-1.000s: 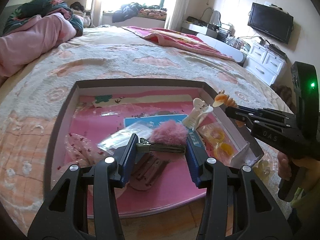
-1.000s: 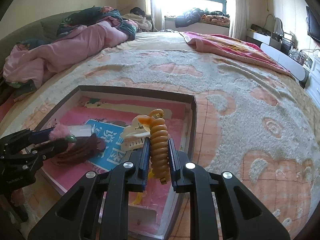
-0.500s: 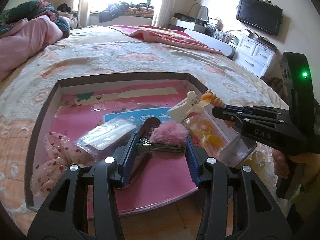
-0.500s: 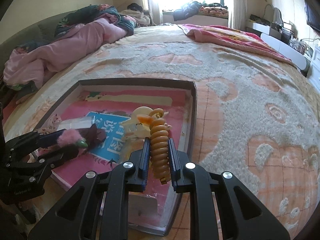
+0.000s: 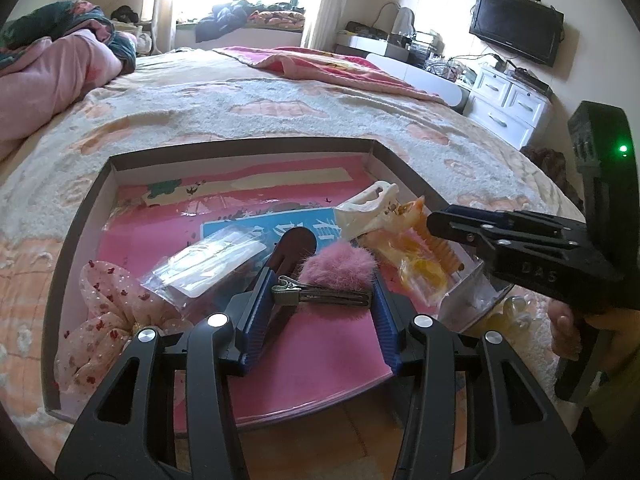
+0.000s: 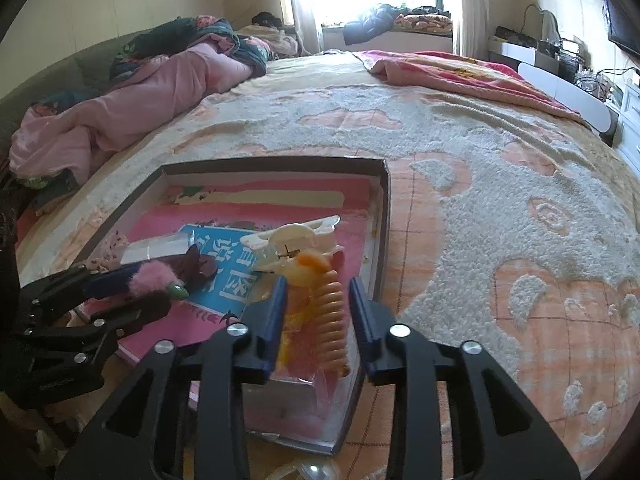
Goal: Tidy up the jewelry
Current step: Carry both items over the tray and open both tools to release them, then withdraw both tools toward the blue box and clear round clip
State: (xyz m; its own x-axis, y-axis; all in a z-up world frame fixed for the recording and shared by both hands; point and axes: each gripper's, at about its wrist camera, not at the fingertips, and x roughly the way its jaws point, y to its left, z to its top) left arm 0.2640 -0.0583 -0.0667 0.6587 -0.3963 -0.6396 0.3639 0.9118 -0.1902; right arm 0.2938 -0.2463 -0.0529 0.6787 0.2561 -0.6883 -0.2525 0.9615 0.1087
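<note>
Fluffy pink fur pom-pom on a dull grey metal alligator clip (image 5: 322,295), pinched between ribbed blue plastic pads (image 5: 258,316) on the matt black left gripper (image 5: 320,304). Shallow grey cardboard tray (image 5: 72,240) is lined with smooth pink paper with a slight sheen. Crinkly clear plastic bag (image 5: 208,264), glossy cream plastic claw clip (image 6: 292,240), and a shiny ridged orange plastic spiral clip (image 6: 332,320). Sheer spotted pink fabric scrunchie (image 5: 104,316). Nubbly terry-like bedspread (image 6: 460,152) underneath it all.

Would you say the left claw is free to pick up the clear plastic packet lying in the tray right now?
Probably not: the left claw is already shut on the pink fluffy hair clip, although the clear packet lies uncovered just beside it.
</note>
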